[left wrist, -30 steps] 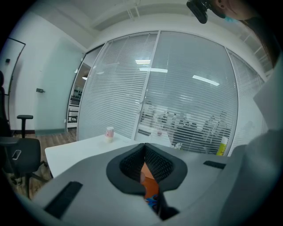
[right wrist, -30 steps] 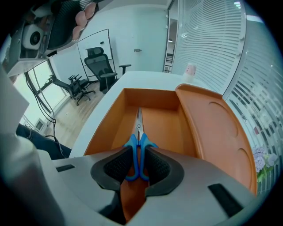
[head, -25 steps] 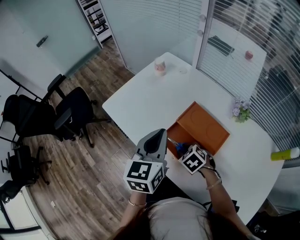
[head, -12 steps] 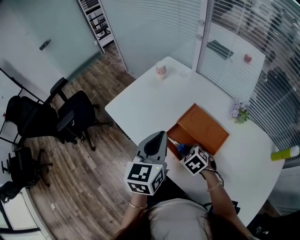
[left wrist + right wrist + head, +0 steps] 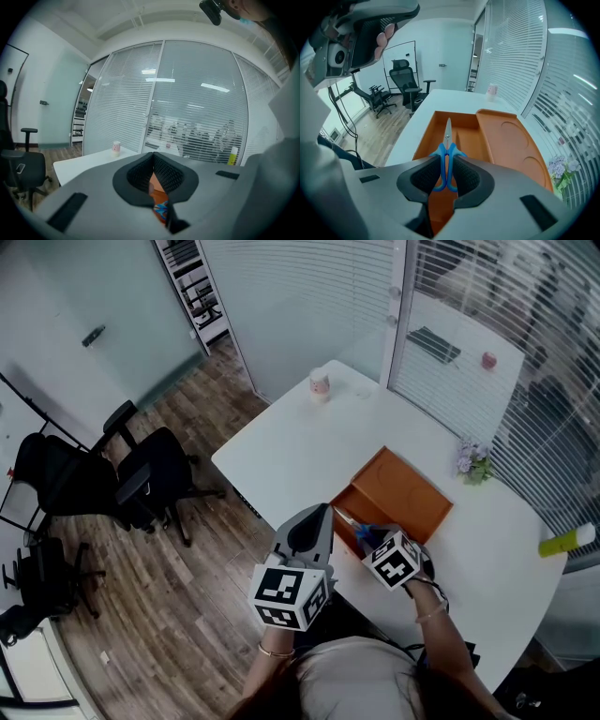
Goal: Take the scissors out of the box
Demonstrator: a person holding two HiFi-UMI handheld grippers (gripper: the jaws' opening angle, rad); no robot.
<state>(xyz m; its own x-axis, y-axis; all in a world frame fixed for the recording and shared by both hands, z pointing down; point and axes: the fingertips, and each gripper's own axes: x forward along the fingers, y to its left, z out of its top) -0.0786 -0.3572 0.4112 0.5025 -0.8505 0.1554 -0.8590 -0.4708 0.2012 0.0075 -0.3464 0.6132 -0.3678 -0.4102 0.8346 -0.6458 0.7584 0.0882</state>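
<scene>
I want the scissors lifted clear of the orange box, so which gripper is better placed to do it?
Right. The right gripper already grips the scissors by their blue handles over the open box. The left gripper is shut and empty beside it.

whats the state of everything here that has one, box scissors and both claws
orange plastic box: open, lid folded back flat
blue-handled metal scissors: blades closed, handles gripped, tip over the open box
right claw: shut on the scissors' handles
left claw: shut, nothing held
</scene>
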